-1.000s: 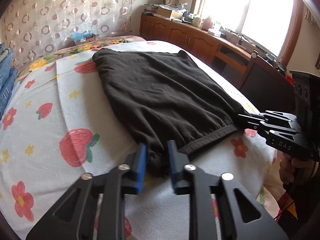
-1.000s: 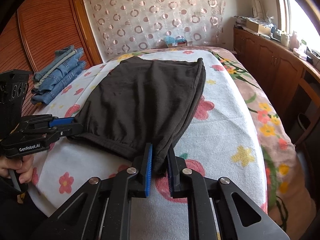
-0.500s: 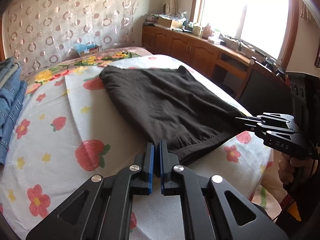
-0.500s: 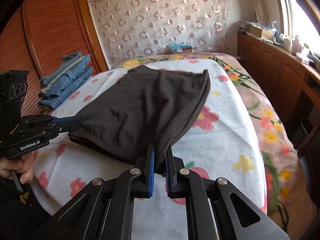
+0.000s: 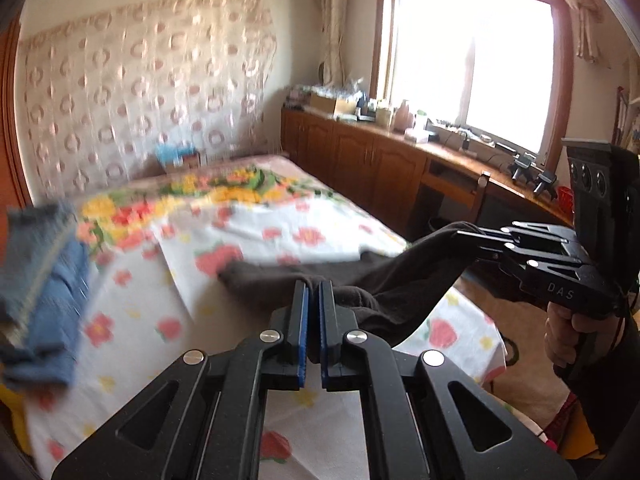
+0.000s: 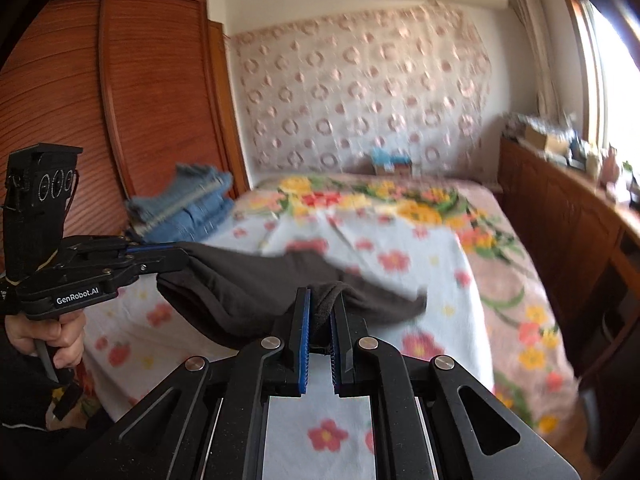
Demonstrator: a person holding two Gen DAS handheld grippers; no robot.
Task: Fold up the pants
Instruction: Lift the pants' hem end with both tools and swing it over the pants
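The dark brown pants [image 5: 400, 280] hang lifted off the flowered bed [image 5: 280, 224], their waistband stretched between my two grippers. My left gripper [image 5: 313, 292] is shut on one waistband corner; it also shows in the right wrist view [image 6: 180, 256]. My right gripper [image 6: 320, 300] is shut on the other corner, with cloth bunched between its blue pads; it shows at the right of the left wrist view [image 5: 464, 232]. The far end of the pants [image 6: 360, 280] still trails on the bed. Both views are motion-blurred.
A stack of folded blue jeans [image 5: 36, 292] lies on the bed's left side, also seen in the right wrist view [image 6: 188, 208]. A wooden cabinet run with clutter [image 5: 380, 152] lines the window side. A wooden wardrobe [image 6: 120, 100] stands at the left.
Both grippers closed on the waistband corners and rose, lifting the pants off the bed and pulling them toward me. The views tilted upward.
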